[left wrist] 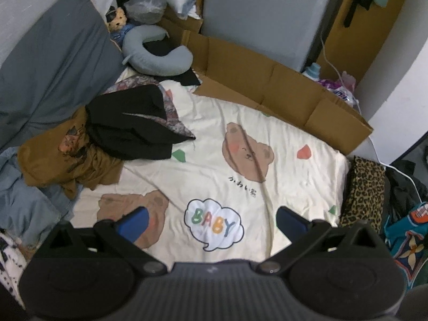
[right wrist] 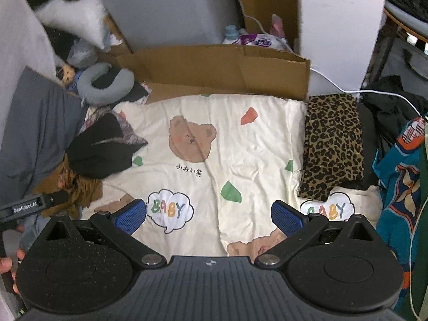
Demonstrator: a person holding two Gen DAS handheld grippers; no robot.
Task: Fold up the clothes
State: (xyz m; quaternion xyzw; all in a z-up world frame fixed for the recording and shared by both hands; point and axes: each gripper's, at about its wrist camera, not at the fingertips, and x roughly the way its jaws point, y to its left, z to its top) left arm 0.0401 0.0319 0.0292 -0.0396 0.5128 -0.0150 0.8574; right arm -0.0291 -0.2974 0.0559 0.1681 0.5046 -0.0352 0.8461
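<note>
A heap of unfolded clothes lies at the left of the cream bear-print bedspread [left wrist: 240, 123] [right wrist: 254, 139]: a black garment [left wrist: 128, 123] [right wrist: 101, 147] on top of a brown printed shirt [left wrist: 64, 157] [right wrist: 80, 187], with blue denim [left wrist: 24, 195] beside them. A folded leopard-print garment [left wrist: 363, 195] [right wrist: 331, 144] rests at the bed's right edge. My left gripper [left wrist: 211, 223] hovers open over the "BABY" print, nothing between its blue pads. My right gripper [right wrist: 208, 215] is open too, above the bedspread's middle. The left gripper's body [right wrist: 26, 207] shows at the right wrist view's left edge, with a person's fingers [right wrist: 8, 262] below it.
A flattened cardboard sheet [left wrist: 267, 80] [right wrist: 214, 69] stands along the bed's far side. A grey pillow [left wrist: 50, 64] and a blue-grey neck pillow [left wrist: 152, 53] [right wrist: 104, 85] lie at the far left. A teal patterned cloth [left wrist: 406, 240] [right wrist: 401, 187] hangs at the right, and a white cable [right wrist: 379, 91] runs behind.
</note>
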